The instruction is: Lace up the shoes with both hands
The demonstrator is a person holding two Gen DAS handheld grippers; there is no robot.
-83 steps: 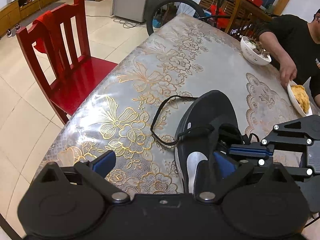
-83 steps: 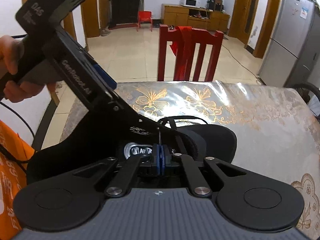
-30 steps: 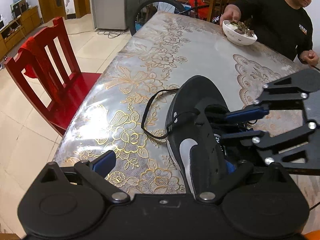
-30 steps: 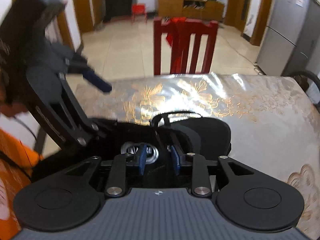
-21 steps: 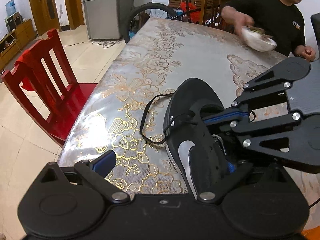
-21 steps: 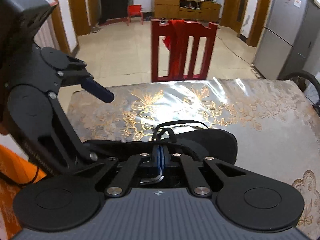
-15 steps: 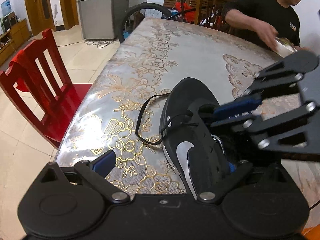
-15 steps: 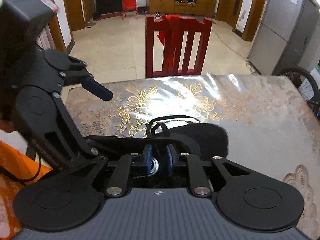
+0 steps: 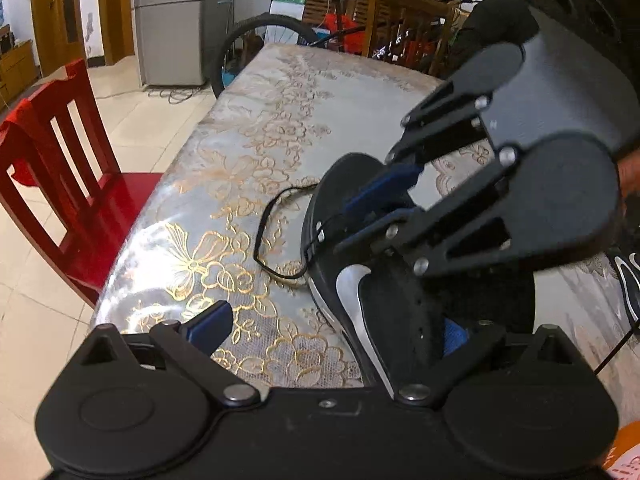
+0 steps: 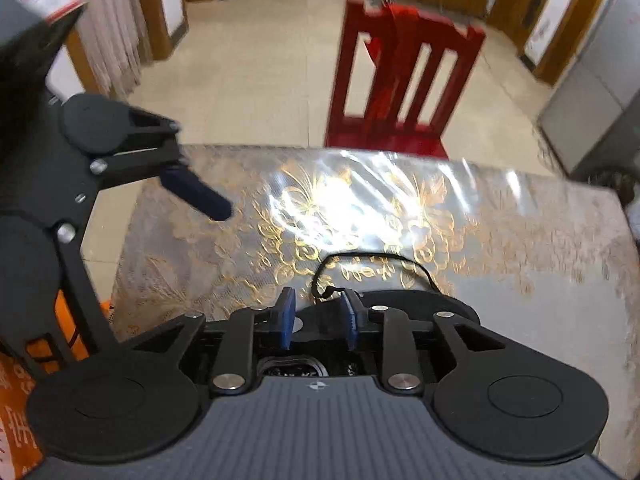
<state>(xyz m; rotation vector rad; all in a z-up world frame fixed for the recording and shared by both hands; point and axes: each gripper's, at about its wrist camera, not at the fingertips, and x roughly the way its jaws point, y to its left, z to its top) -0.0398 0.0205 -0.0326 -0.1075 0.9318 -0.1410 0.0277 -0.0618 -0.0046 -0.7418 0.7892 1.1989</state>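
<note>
Both jaws parted, one shoe (image 9: pixel 384 312), one lace (image 9: pixel 276 236)

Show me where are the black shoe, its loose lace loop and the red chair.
black shoe (image 9: pixel 352 184), left wrist view, on the toe.
lace loop (image 9: pixel 262 220), left wrist view, on the loop's left side.
red chair (image 10: pixel 404 68), right wrist view, on the backrest.

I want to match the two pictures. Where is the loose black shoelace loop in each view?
Left wrist: shoelace loop lies centre, on the tablecloth left of the shoe.
Right wrist: loop lies centre, just beyond the right tongs.
Shared landmark: red chair.
</note>
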